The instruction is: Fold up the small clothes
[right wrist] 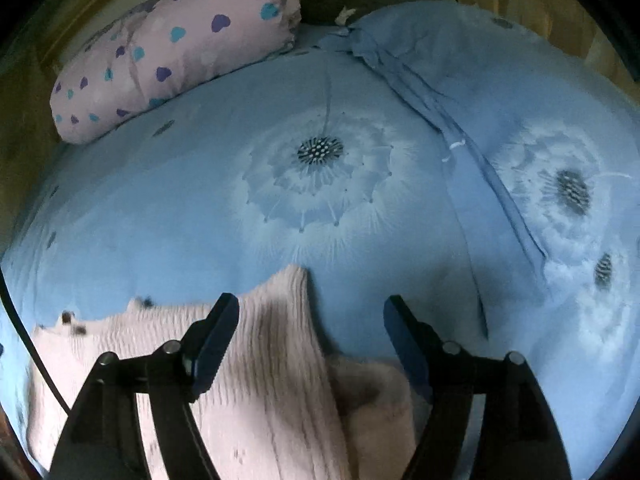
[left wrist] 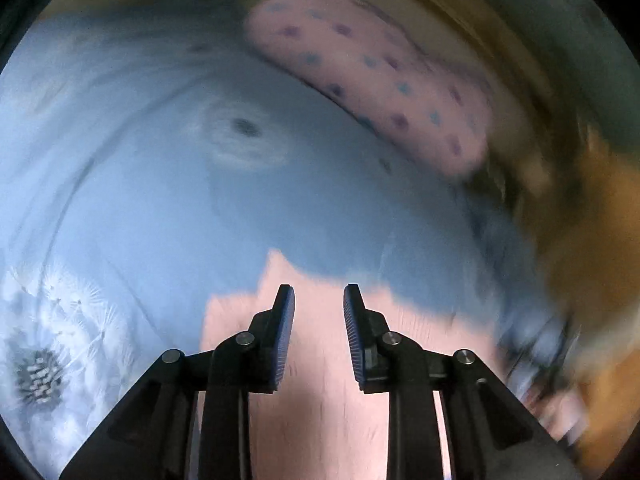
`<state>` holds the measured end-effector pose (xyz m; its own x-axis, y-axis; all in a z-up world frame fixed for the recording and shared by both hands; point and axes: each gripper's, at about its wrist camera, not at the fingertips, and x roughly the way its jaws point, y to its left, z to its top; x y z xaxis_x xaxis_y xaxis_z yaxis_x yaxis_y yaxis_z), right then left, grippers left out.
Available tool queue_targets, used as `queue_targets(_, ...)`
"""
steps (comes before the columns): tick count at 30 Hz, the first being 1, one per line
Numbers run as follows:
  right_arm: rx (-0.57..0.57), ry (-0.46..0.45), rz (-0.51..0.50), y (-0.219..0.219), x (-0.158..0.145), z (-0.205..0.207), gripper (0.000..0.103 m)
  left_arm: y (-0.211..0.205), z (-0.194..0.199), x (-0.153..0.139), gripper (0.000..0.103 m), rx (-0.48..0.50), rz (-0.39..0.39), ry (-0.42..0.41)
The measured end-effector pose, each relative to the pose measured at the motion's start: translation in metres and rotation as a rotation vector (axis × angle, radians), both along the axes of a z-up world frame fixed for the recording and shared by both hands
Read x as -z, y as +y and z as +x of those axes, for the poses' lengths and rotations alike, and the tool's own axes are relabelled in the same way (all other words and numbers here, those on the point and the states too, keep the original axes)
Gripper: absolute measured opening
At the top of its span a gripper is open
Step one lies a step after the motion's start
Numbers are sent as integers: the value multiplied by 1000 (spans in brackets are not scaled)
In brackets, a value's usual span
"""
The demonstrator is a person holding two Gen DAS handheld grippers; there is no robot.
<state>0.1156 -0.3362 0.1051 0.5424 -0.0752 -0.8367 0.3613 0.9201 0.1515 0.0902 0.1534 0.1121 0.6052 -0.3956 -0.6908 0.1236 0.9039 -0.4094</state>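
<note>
Hovering, left gripper (left wrist: 319,296): jaws parted, nothing between, over pink garment (left wrist: 320,400).
Right gripper (right wrist: 312,306): spread wide, empty, above the same pink garment (right wrist: 260,380).
Garment: ribbed knit, lying on blue dandelion-print duvet (right wrist: 180,208).
Far: heart-print pillow (right wrist: 172,48) at duvet's edge; left view blurred.

- My left wrist view looks down close over the blue dandelion-print duvet (left wrist: 168,216), blurred, heart-print pillow (left wrist: 372,76) beyond.
- My right wrist view sits close above that same duvet (right wrist: 168,208), sharp, the pillow (right wrist: 176,48) far left.
</note>
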Motion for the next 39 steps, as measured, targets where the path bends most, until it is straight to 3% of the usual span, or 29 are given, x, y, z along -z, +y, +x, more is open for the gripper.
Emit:
queue_targets(1, -2, -5, -8, 6, -4, -6, 78, -14, -10, -1, 5, 24, 86, -21)
queue_targets(2, -1, -9, -12, 12, -7, -13, 78, -36, -25, -3, 5, 55, 229, -69)
queue_targets(5, -5, -24, -18, 29, -16, -29, 78, -99, -80, 4, 8, 224, 598, -265)
queue_targets(7, -29, -31, -43, 43, -19, -41, 78, -117, -110, 23, 8, 303, 697, -269)
queue_targets(11, -84, -117, -56, 68, -29, -78, 78, -105, -122, 53, 8, 293, 639, -105)
queue_targets(12, -101, -127, -61, 73, -30, -86, 78, -97, -121, 52, 8, 273, 580, -87)
queue_targets(14, -121, -114, -97, 86, -29, -101, 78, -65, -110, 46, 9, 173, 353, 18)
queue_targets(17, -121, -104, -136, 106, -26, -122, 78, -1, -113, 59, 9, -48, -199, 168)
queue_targets(18, -131, -111, -132, 113, -25, -129, 78, 24, -120, 74, 10, -145, -421, 233)
queue_targets(19, -139, -118, -128, 122, -24, -138, 78, 39, -128, 90, 10, -219, -581, 295)
queue_targets(21, -130, -120, -150, 137, -19, -152, 78, 56, -143, 110, 9, -309, -773, 367)
queue_targets(22, -126, -123, -158, 144, -16, -158, 78, 60, -149, 113, 9, -331, -803, 379)
queue_targets(23, -127, -124, -156, 148, -13, -162, 78, 60, -153, 107, 9, -333, -749, 373)
queue_targets(24, -130, -114, -160, 150, -9, -164, 77, 55, -154, 94, 9, -314, -630, 346)
queue_targets(26, -139, -90, -223, 157, -3, -166, 71, 42, -155, 69, 11, -291, -373, 258)
queue_targets(27, -149, -95, -253, 159, -2, -167, 69, 30, -159, 53, 12, -276, -184, 175)
queue_targets(28, -159, -106, -275, 160, -4, -168, 69, 22, -160, 46, 12, -265, -92, 128)
queue_targets(31, -155, -114, -255, 155, -6, -168, 69, -1, -162, 30, 17, -212, 288, -11)
queue_targets(33, -138, -101, -197, 145, -2, -165, 70, -4, -154, 38, 22, -175, 283, 11)
queue_targets(36, -113, -92, -84, 130, 6, -163, 74, 14, -136, 59, 23, -158, 149, 152)
queue_targets(39, -102, -106, -72, 125, 2, -164, 74, 29, -143, 58, 23, -193, 29, 165)
